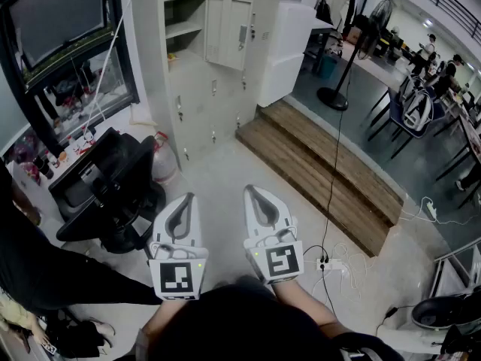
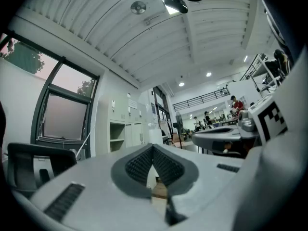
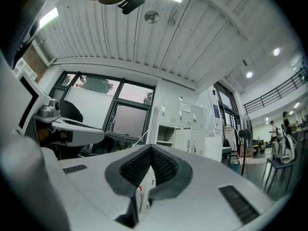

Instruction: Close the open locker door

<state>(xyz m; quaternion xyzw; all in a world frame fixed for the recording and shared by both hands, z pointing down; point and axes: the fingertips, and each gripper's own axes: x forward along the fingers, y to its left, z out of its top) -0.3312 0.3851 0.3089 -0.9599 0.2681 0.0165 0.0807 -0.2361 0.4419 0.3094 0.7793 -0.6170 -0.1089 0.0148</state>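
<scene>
Floor [image 1: 225, 171] separates the fingers [image 1: 179, 218] from the locker door [image 1: 229, 32], seemingly ajar.

White-shelled left gripper [image 1: 186, 199] and right gripper [image 1: 250, 192], grey ribbed pads [image 3: 162, 166], black-and-white marker cubes [image 1: 179, 277], and possibly a dark sleeve [image 1: 359, 346].

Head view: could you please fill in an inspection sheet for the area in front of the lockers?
Surface: pale floor, with a wooden platform at right.
Job's things: locker bank ahead; its upper open locker door stands ajar beside a shelved compartment, not yet closed.
Clutter: black office chair at left; red-capped jug at the lockers' foot.
Grippers: left claw and right claw are both shut and empty, side by side, well short of the lockers.
Cables: power strip on the floor at right; black cable crosses the platform toward the standing fan.
Surroundings: window at left; people at desks far right.
</scene>
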